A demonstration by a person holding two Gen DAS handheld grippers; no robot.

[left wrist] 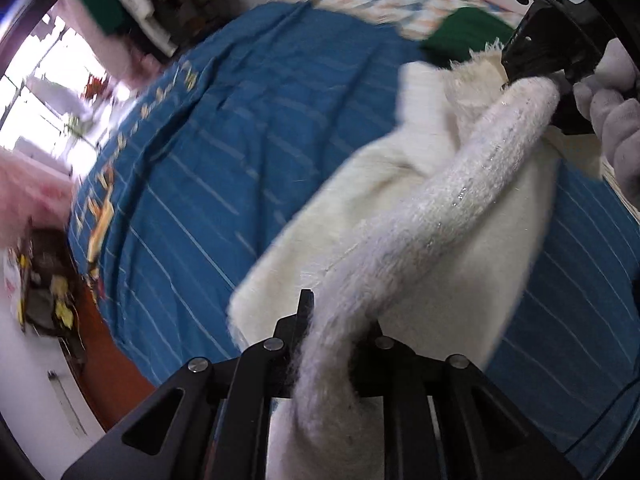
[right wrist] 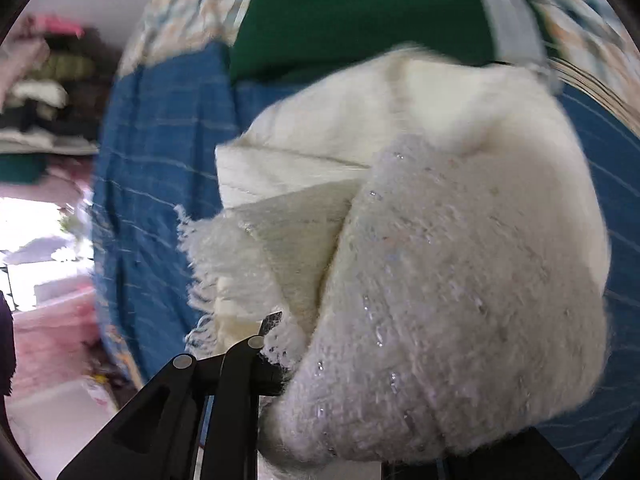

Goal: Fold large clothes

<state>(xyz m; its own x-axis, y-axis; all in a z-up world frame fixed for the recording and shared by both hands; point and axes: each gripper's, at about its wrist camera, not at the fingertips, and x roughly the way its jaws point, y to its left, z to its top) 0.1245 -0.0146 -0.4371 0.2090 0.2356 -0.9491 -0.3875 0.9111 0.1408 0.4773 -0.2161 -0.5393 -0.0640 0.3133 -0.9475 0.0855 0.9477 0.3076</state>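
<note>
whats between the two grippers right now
In the left wrist view, a fuzzy white sweater spans from the left gripper to the right gripper, its rolled edge held at both ends.

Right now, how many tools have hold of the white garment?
2. The left tool clamps the fuzzy edge at the bottom of the left wrist view; the right tool grips the white garment at upper right, above the blue bedspread.

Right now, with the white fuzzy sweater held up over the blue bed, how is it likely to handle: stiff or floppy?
Probably floppy: the white fuzzy sweater sags between the left hand-held gripper and the right hand-held gripper, its body drooping toward the blue bedsheet. Its fluffy knit likely grips well. The loose fringe may snag.
</note>
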